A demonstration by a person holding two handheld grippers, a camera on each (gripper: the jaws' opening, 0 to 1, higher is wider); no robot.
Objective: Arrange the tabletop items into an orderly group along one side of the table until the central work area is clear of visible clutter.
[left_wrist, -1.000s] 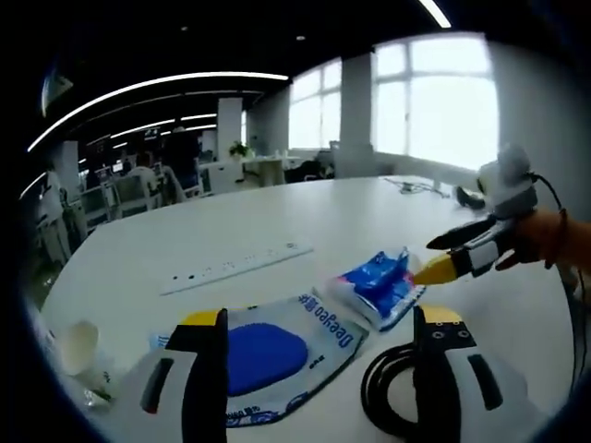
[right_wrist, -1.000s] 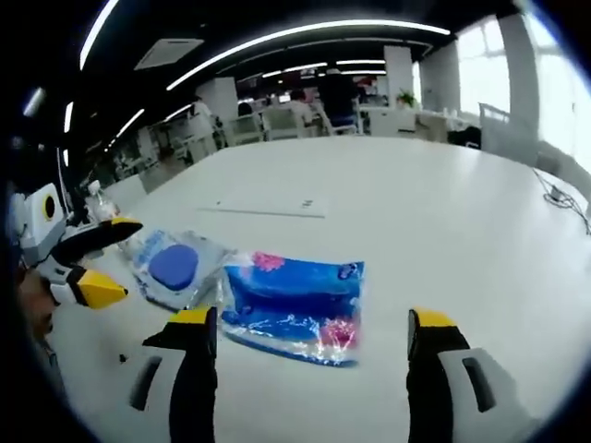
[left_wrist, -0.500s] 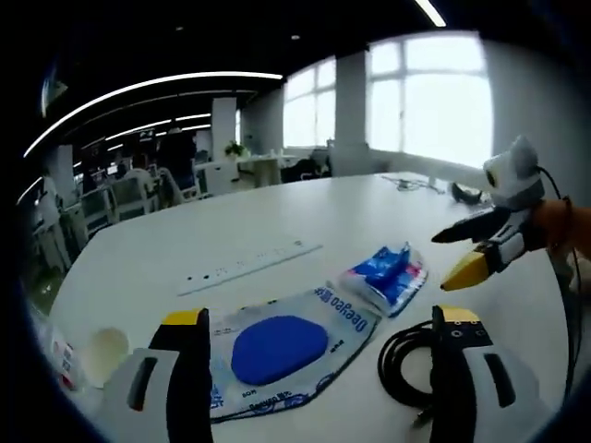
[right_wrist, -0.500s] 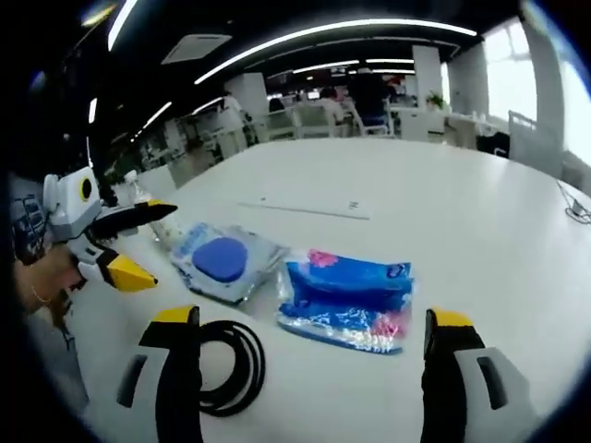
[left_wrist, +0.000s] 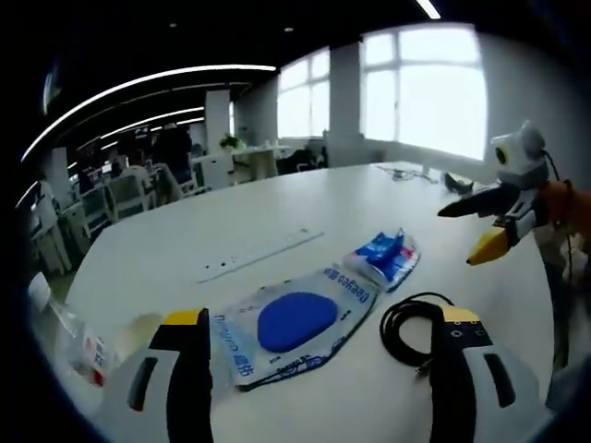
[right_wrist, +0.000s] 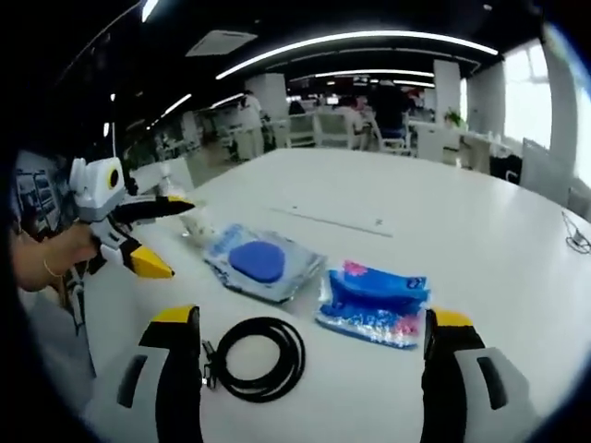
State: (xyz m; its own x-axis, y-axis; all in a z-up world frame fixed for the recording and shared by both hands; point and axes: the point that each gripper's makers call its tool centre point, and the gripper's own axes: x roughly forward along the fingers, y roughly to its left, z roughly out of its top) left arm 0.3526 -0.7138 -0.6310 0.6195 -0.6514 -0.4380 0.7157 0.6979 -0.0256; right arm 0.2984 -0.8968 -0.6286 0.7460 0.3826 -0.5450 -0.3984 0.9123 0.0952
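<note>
We see both grippers wide open w/ nothing held: left gripper point(left_wrist: 316, 365), right gripper point(right_wrist: 312, 365). On the white table point(right_wrist: 462, 221), blue pad pouch point(right_wrist: 261, 264) lies beside blue packet point(right_wrist: 374, 300); black cable coil point(right_wrist: 260, 356) near them.

- The room was a large open-plan office with a dark ceiling point(left_wrist: 231, 28) crossed by long curved strips of white light point(right_wrist: 360, 39)
- Tall windows point(left_wrist: 427, 97) stood along one wall — bright, washed out — with a pale pillar point(left_wrist: 345, 106) between them
- The white table point(left_wrist: 277, 212) was broad and rounded
- Beyond it were desks and chairs point(right_wrist: 319, 125) in rows; people sat or stood there, too small to tell more
- A square column point(right_wrist: 271, 103) rose among the desks — another point(right_wrist: 446, 88) farther off
- A ceiling vent point(right_wrist: 220, 41) sat near the lights
</note>
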